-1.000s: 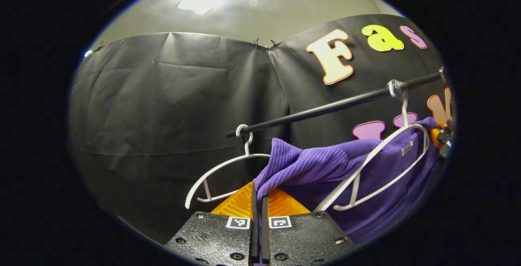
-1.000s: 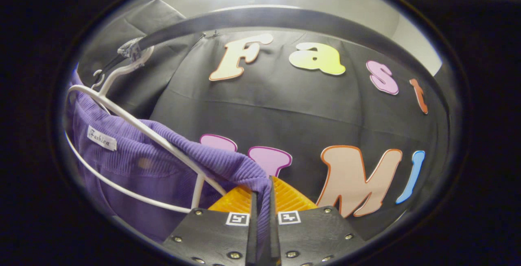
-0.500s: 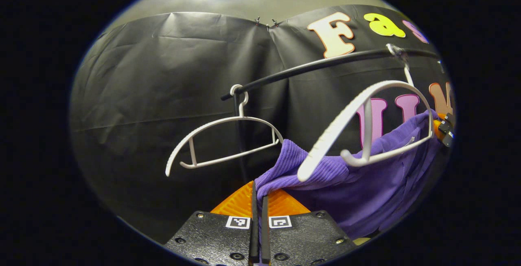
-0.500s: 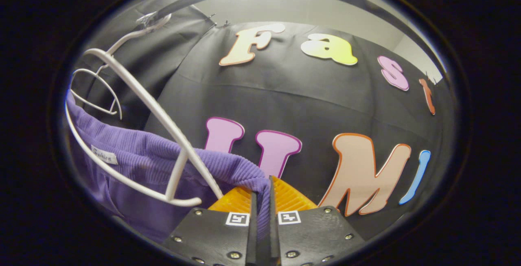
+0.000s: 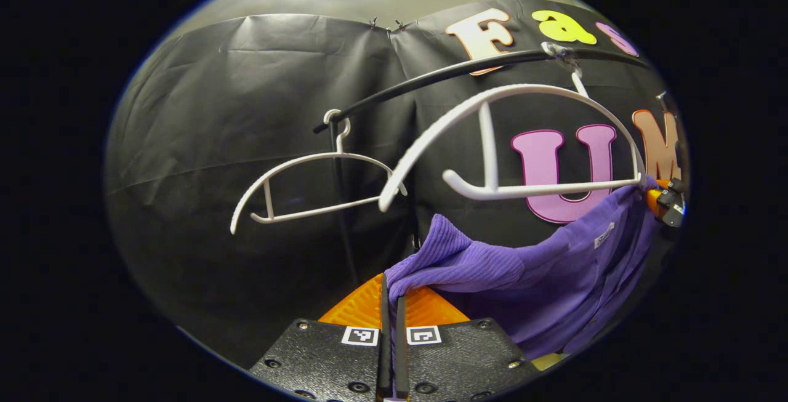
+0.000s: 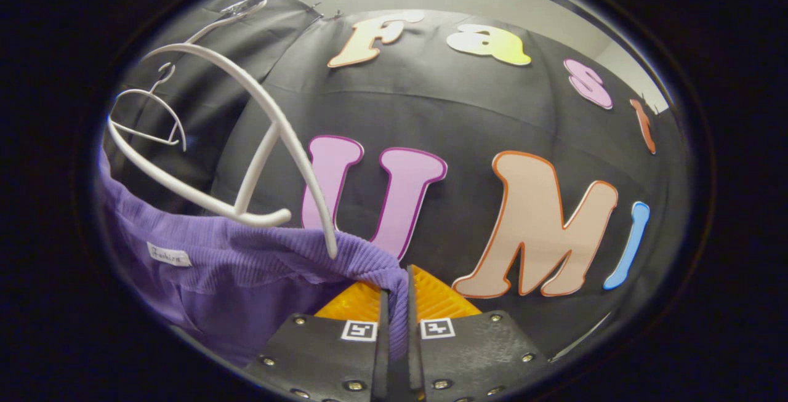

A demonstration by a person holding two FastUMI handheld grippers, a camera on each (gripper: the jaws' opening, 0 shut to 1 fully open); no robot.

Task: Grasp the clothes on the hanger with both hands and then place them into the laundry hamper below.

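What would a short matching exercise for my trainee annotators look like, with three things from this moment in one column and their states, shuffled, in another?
1. purple ribbed knit garment
2. large white plastic hanger
3. small white plastic hanger

A. bare, on the black rod's end
B. bare, just above the cloth
C. stretched between the left gripper and the right gripper

Pairs: 1-C, 2-B, 3-A

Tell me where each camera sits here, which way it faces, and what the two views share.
Left gripper view: rides on the left gripper, looking forward and slightly up at the rail and two white hangers; its own fingers are shut on the purple garment; the right gripper shows far right.
Right gripper view: rides on the right gripper, facing the booth wall; its fingers pinch the garment's other end.
Shared: the garment, the near hanger, the far hanger, the rail.
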